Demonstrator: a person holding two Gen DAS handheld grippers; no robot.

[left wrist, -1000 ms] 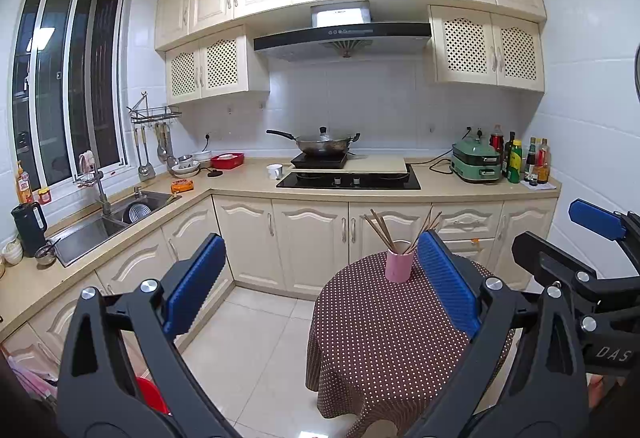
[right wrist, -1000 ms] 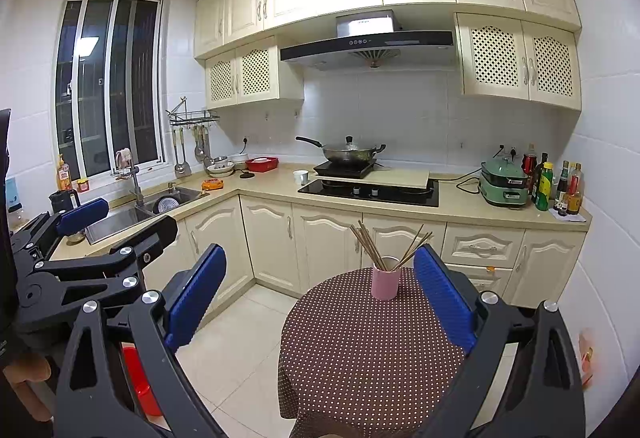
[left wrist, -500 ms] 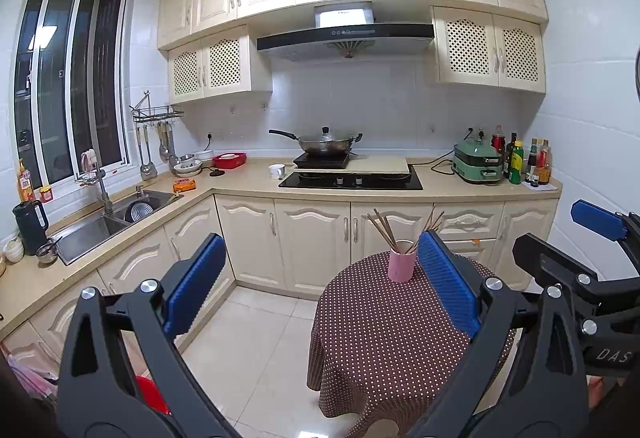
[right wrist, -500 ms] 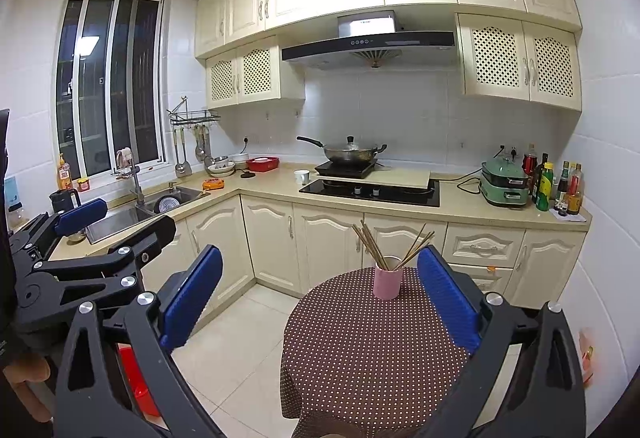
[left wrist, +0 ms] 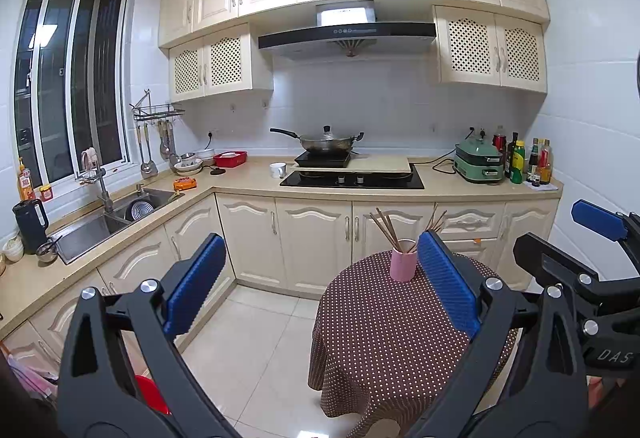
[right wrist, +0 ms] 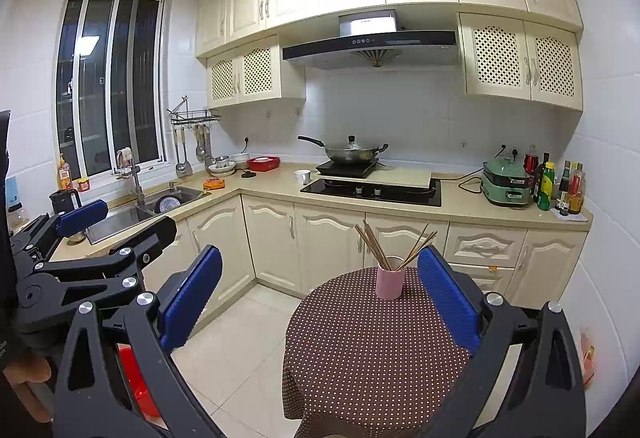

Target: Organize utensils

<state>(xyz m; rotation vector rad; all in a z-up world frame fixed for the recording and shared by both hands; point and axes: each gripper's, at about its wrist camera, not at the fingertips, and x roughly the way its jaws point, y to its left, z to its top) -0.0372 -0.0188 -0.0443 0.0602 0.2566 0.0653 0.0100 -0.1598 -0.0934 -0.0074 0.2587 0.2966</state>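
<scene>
A pink cup (left wrist: 403, 264) (right wrist: 389, 282) stands at the far edge of a round table with a brown polka-dot cloth (left wrist: 384, 334) (right wrist: 360, 350). Several wooden chopsticks (left wrist: 386, 230) (right wrist: 374, 244) stick out of it, fanned to both sides. My left gripper (left wrist: 320, 286) is open and empty, held well short of the cup. My right gripper (right wrist: 320, 294) is also open and empty, at a similar distance. Each gripper shows at the edge of the other's view: the right gripper (left wrist: 600, 234) and the left gripper (right wrist: 80, 222).
Cream cabinets and a counter run behind the table, with a hob (left wrist: 352, 179), a wok (left wrist: 326, 143), a green cooker (left wrist: 478, 161), bottles (left wrist: 528, 161) and a sink (left wrist: 104, 217). Ladles hang on a wall rack (left wrist: 156, 141). A red bucket (right wrist: 136, 382) sits on the tiled floor at left.
Both views have shifted very slightly, with the table and cup drifting a little to the right. Both grippers stay open and empty.
</scene>
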